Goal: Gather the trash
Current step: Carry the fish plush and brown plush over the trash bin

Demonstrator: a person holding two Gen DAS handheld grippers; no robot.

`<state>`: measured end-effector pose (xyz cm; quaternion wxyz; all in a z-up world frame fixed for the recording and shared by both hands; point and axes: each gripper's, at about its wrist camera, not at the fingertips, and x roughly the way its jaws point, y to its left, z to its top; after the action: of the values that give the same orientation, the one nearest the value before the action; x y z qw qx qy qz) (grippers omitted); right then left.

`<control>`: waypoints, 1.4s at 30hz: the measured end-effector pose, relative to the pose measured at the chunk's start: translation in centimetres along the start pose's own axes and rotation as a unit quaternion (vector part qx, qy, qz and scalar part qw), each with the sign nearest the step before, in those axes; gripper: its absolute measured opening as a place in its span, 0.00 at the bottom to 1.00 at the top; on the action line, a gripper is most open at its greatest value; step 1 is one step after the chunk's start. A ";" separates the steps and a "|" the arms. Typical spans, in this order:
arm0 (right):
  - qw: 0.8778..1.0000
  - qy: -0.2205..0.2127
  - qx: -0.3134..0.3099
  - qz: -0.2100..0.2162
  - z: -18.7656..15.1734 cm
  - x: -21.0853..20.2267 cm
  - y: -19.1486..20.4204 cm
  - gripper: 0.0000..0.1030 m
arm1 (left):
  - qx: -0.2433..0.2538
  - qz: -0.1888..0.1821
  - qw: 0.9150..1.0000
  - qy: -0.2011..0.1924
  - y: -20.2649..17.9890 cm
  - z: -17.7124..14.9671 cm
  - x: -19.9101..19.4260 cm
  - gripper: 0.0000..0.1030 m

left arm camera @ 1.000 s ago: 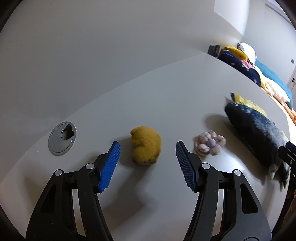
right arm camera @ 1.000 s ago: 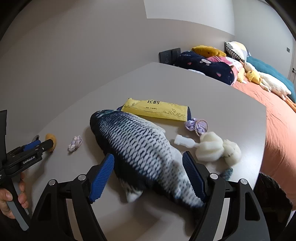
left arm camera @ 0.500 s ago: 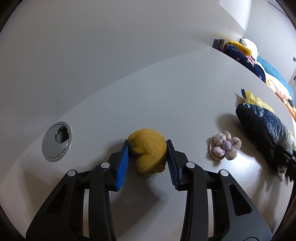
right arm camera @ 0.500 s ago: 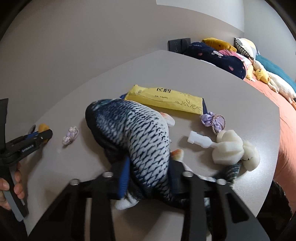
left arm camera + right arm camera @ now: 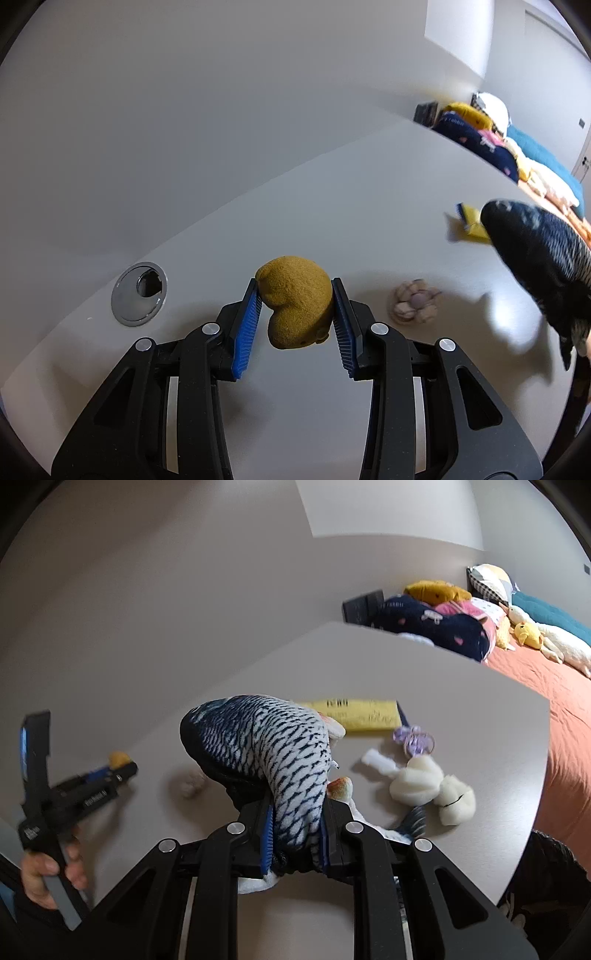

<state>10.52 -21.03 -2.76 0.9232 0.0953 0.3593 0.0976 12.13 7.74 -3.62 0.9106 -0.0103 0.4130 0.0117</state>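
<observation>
My left gripper (image 5: 295, 314) is shut on a mustard-yellow plush toy (image 5: 295, 302) and holds it just above the grey table (image 5: 332, 206). My right gripper (image 5: 295, 830) is shut on the rear of a blue scaled plush fish (image 5: 273, 746), whose head is raised off the table; the fish also shows at the right of the left wrist view (image 5: 539, 258). A small pale flower-shaped scrunchie (image 5: 413, 306) lies on the table to the right of the left gripper.
A round metal cable grommet (image 5: 139, 293) sits in the table at left. A yellow packet (image 5: 354, 714), a purple hair tie (image 5: 413, 738) and a white puffy toy (image 5: 424, 786) lie beyond the fish. A bed with cushions (image 5: 436, 624) stands past the table's right edge.
Both grippers have closed, the left on the yellow plush and the right on the fish. Both objects have been lifted; the fish's head now hangs in the air.
</observation>
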 end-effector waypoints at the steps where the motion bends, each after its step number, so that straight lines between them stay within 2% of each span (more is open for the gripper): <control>1: 1.000 -0.006 -0.001 0.000 0.2 -0.6 0.1 0.20 | 0.001 -0.001 1.000 -0.003 0.1 -0.2 -0.6 0.36; 14: 0.998 -0.069 0.003 0.011 0.9 -8.7 0.3 0.21 | 0.014 -0.010 0.999 -0.032 -0.2 -1.9 -7.5 0.36; 20: 0.996 -0.092 0.004 0.000 0.0 -12.0 -0.1 0.21 | 0.026 -0.025 0.998 -0.045 -1.9 -2.5 -10.0 0.36; 27: 0.994 -0.104 0.019 -0.016 -1.8 -14.7 -1.6 0.22 | 0.047 -0.045 0.997 -0.051 -5.0 -3.2 -11.4 0.36; 42: 0.992 -0.106 0.047 -0.048 -5.8 -17.8 -5.5 0.23 | 0.079 -0.090 0.992 -0.047 -11.3 -5.8 -12.4 0.37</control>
<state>-5.68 -30.16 3.10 0.9541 0.1313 0.2678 0.0257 -0.04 -3.86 1.96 0.9242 0.0251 0.3669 -0.1026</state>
